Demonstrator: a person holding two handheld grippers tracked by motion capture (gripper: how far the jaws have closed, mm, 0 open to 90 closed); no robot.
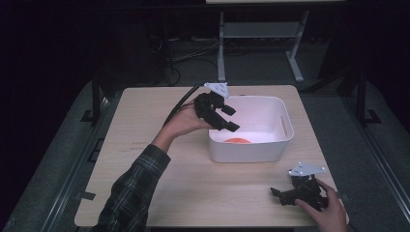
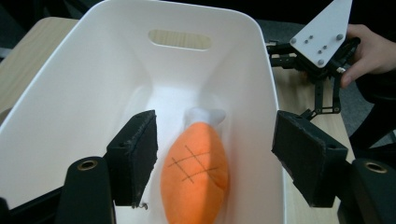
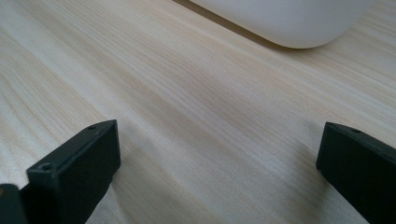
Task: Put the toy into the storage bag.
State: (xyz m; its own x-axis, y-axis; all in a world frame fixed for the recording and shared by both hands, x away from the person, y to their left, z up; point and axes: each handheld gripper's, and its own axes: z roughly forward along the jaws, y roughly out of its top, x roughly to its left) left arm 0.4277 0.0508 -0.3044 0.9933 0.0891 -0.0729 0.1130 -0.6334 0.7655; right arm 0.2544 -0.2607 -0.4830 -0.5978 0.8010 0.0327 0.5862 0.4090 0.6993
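The high view looks forward and down from above the near edge of the desk point(image 1: 193, 193), far enough off to take in all four edges. The left gripper view rides close over the white bin point(image 2: 70, 88), facing down into it toward its far wall. The right gripper view sits low, almost skimming the desk, facing what is probably the bin's rounded corner. All three share the bin and the desk around it.
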